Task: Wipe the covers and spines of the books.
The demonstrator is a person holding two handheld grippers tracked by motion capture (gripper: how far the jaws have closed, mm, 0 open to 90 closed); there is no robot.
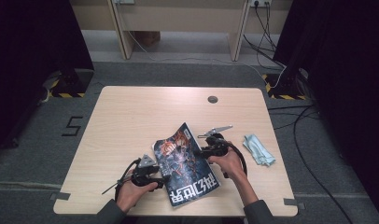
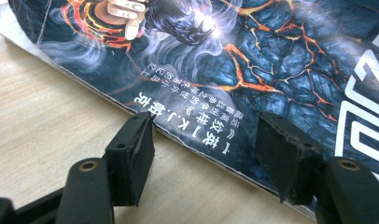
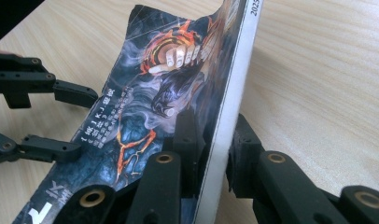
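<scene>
Pale wood tabletop [image 1: 127,121] carries my dark, glossy paperback book with the orange-cracked cover [image 1: 185,163] near the front edge in the high view, my left gripper [image 1: 160,179] at its left edge and my right gripper [image 1: 202,151] at its spine; a light green folded cloth [image 1: 258,149] lies apart to the right. Left gripper view: my jaws stand apart, one pad [image 2: 131,158] over bare wood, the other over the cover, gripping nothing. Right gripper view: my jaws pinch the white spine [image 3: 225,140], lifting that edge.
</scene>
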